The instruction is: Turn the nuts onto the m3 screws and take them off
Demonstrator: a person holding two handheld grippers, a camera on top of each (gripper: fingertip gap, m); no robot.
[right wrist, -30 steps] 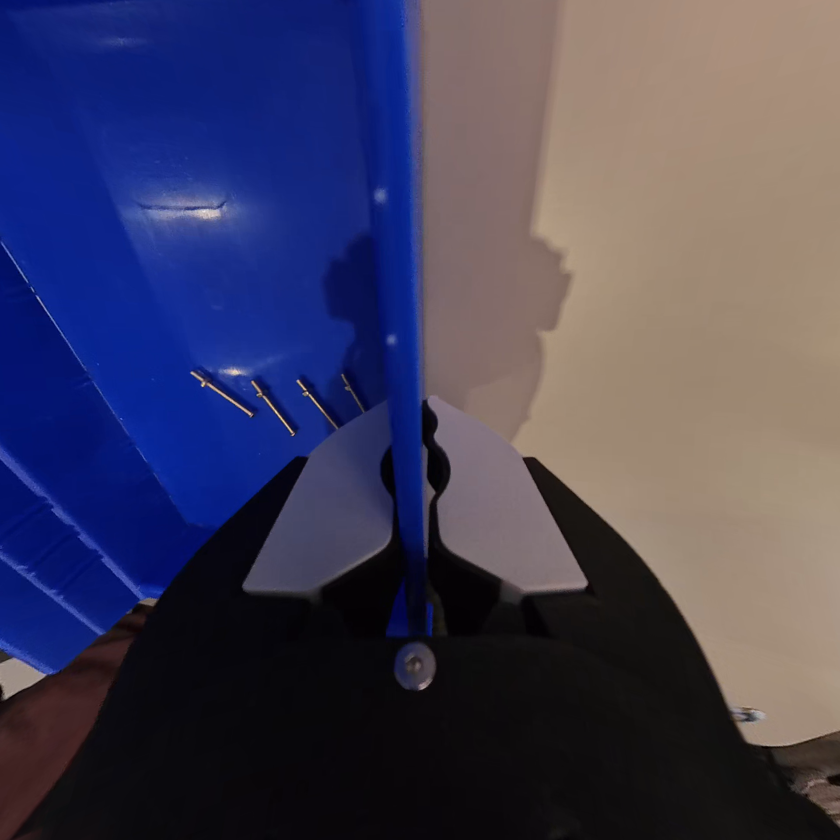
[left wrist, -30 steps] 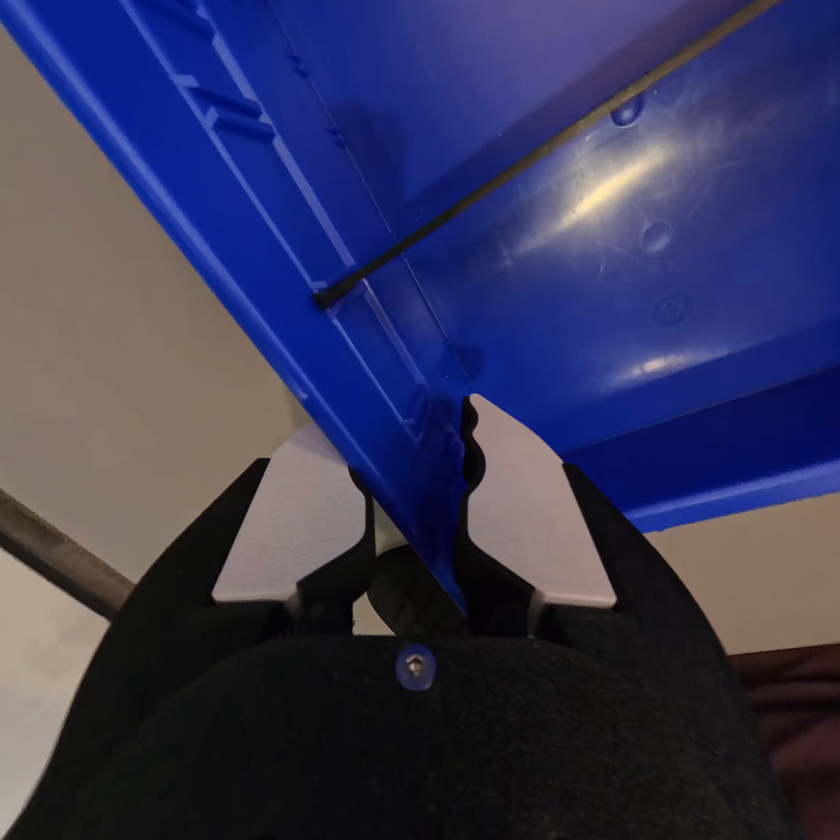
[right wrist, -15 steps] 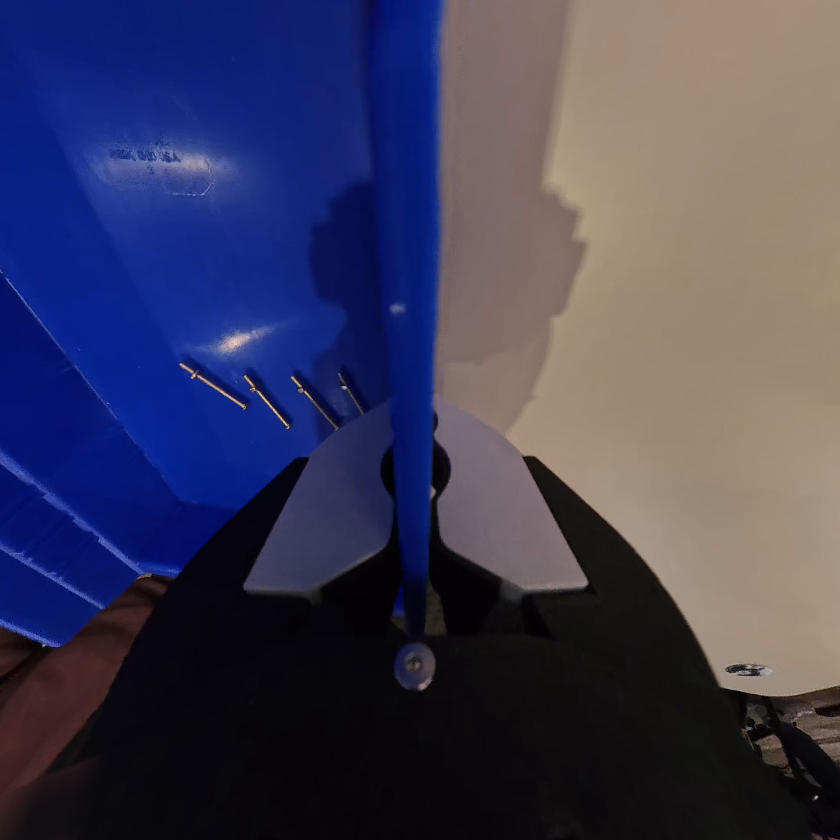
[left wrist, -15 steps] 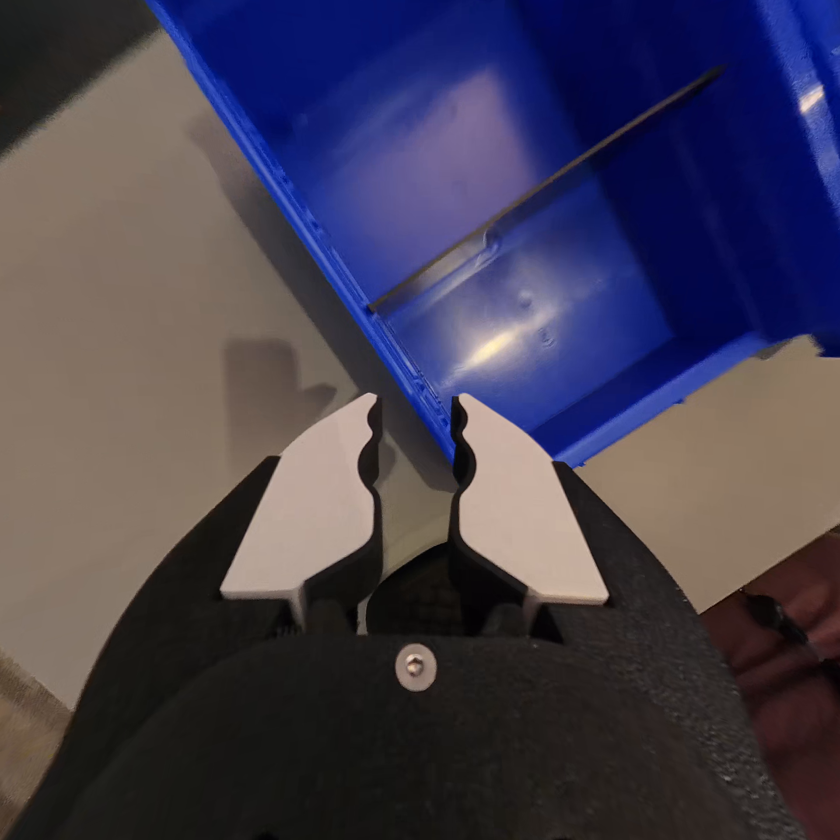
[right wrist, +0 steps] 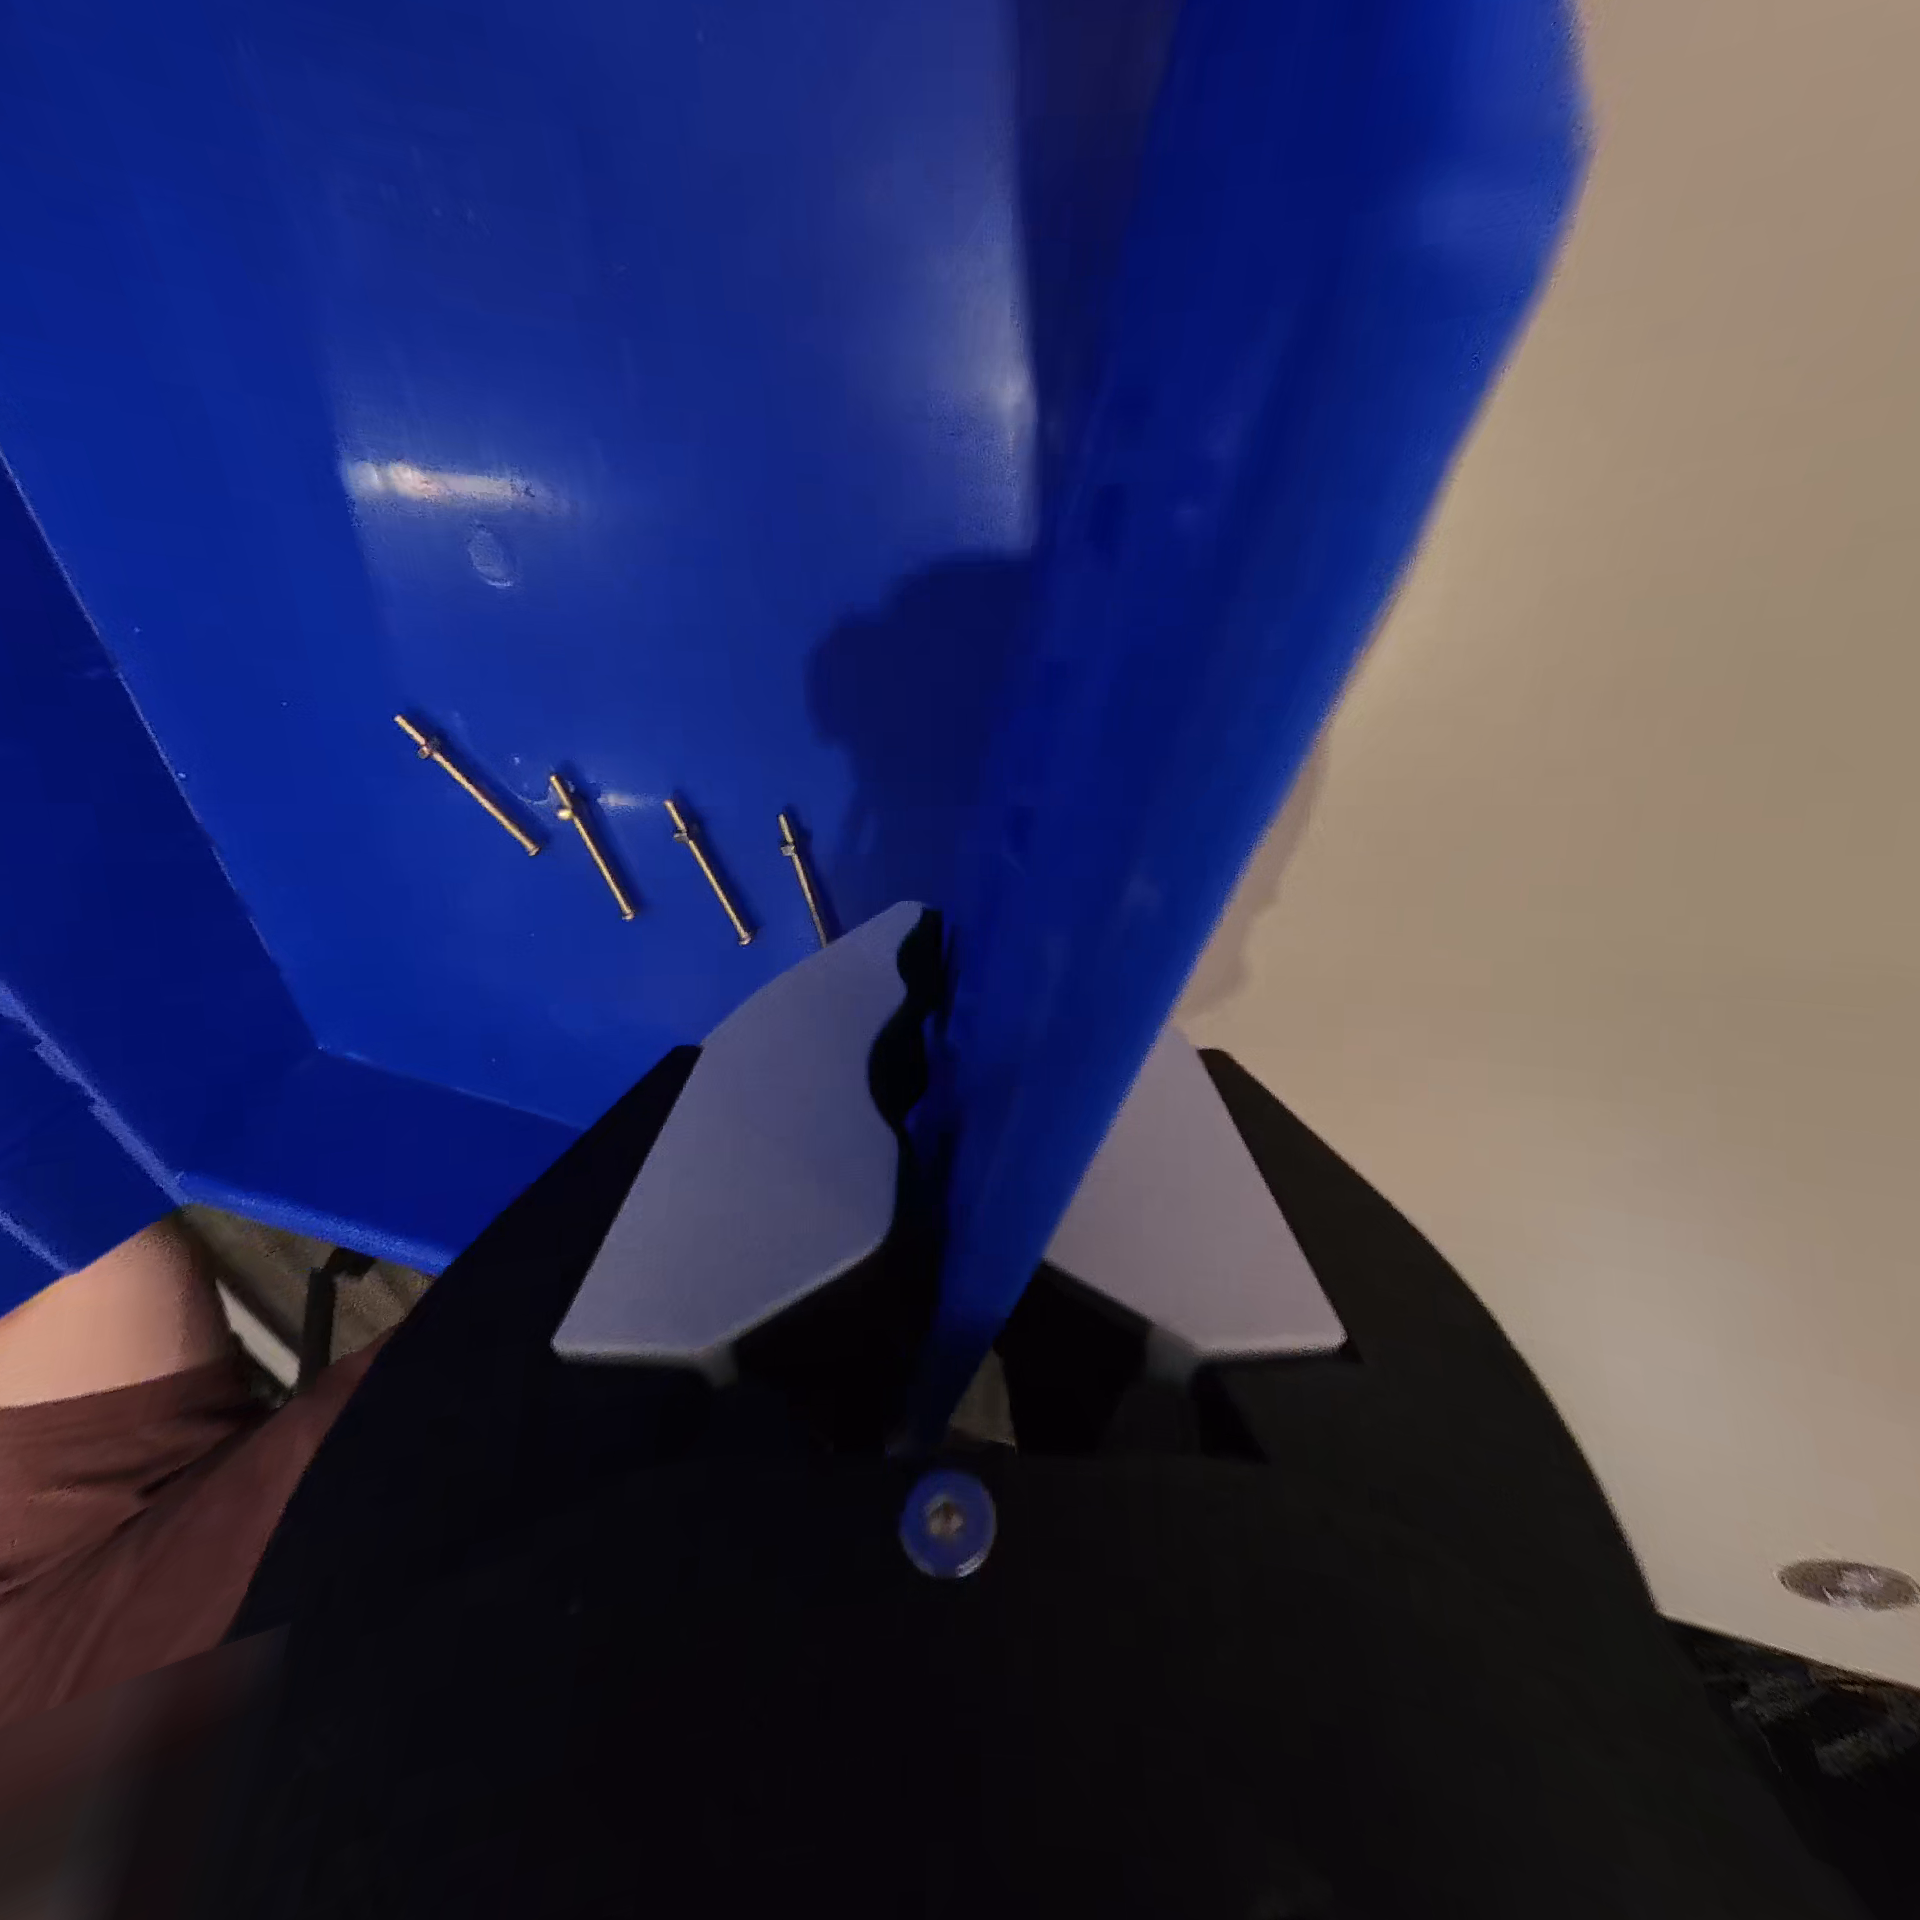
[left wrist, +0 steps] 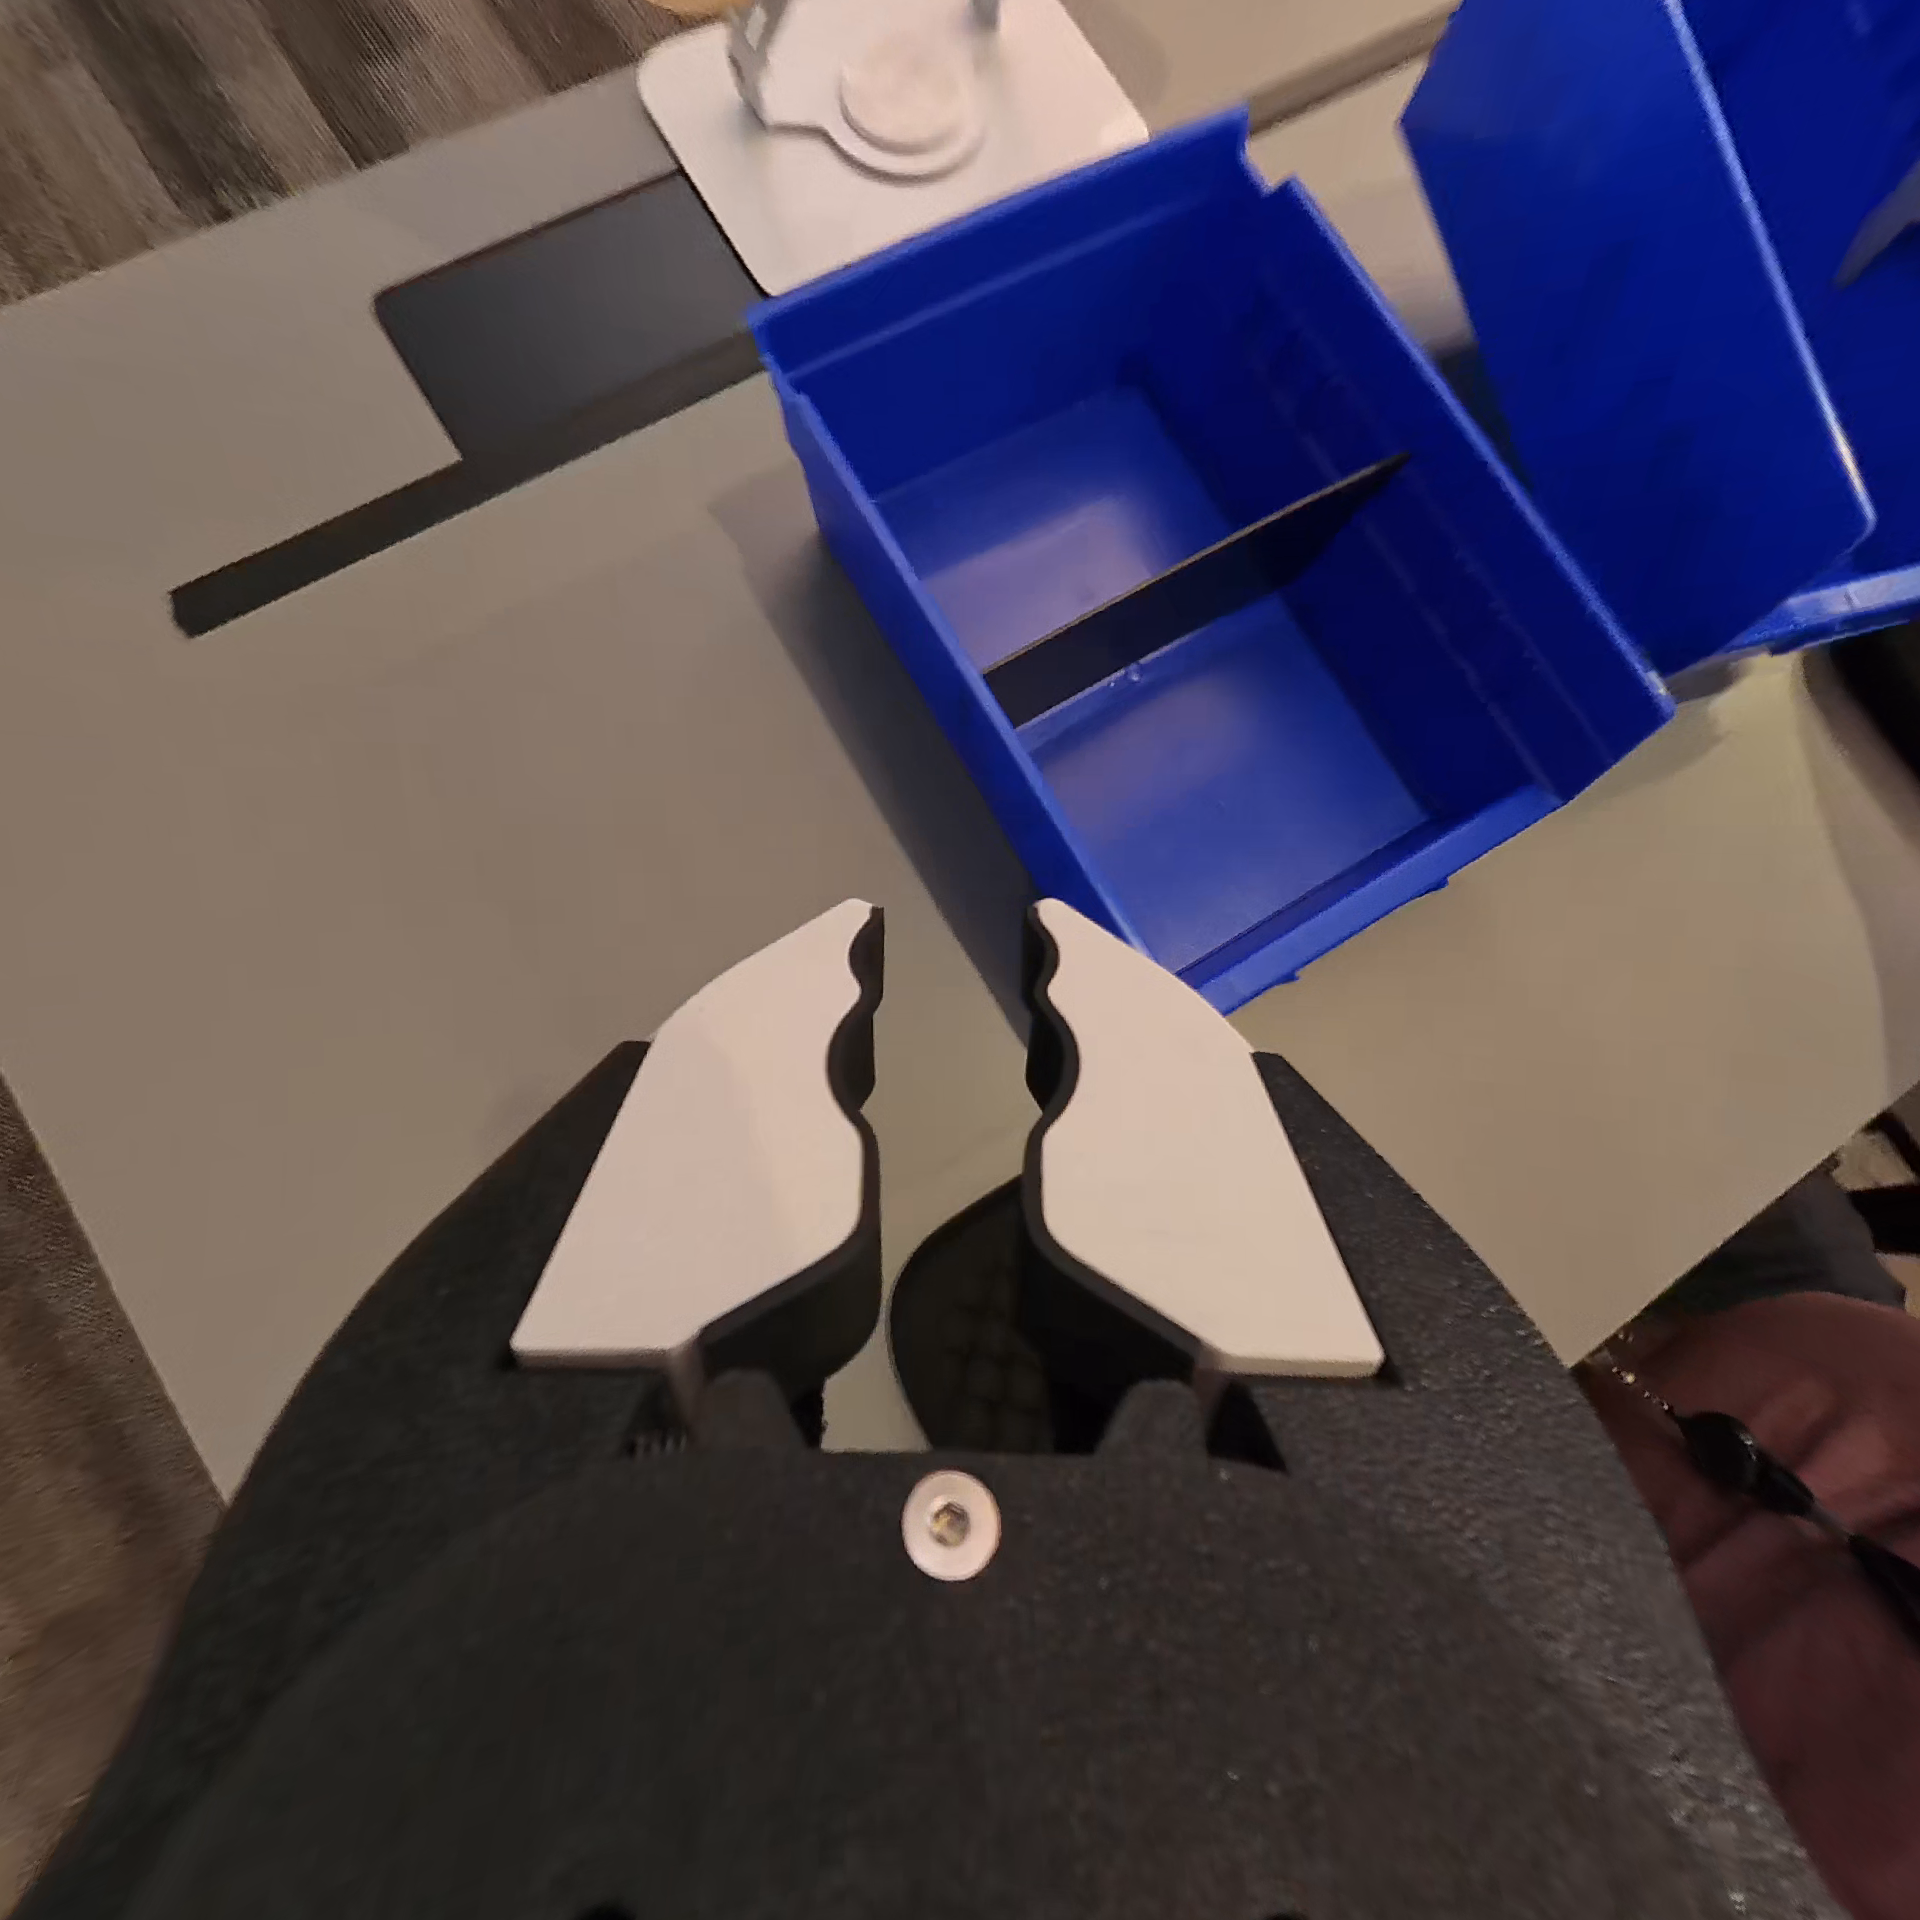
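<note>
Several thin brass screws (right wrist: pixel 592 847) lie side by side on the floor of a blue bin (right wrist: pixel 623 364). Each has a small collar near its upper end. My right gripper (right wrist: pixel 997 935) is shut on that bin's side wall; its right finger is partly hidden behind the wall. The same bin shows in the left wrist view (left wrist: pixel 1662 364), raised and tilted at the upper right. My left gripper (left wrist: pixel 956 920) is open and empty over the table, just off the near left corner of a second blue bin (left wrist: pixel 1538 582) with a black divider (left wrist: pixel 1195 582). Both its compartments look empty.
The grey table (left wrist: pixel 416 831) has a black inset strip (left wrist: pixel 540 301) at the back. A white plate-like base (left wrist: pixel 1039 94) with a clear object on it stands behind the divided bin. A person's dark red sleeve (left wrist: pixel 1766 1455) is at the right. A metal disc (right wrist: pixel 1849 1584) sits in the table. About 55 cm separates my left fingertips from my right.
My left gripper has let go of the divided bin's wall, opened, and drawn back and up. My right gripper stays clamped on its bin, which has tilted.
</note>
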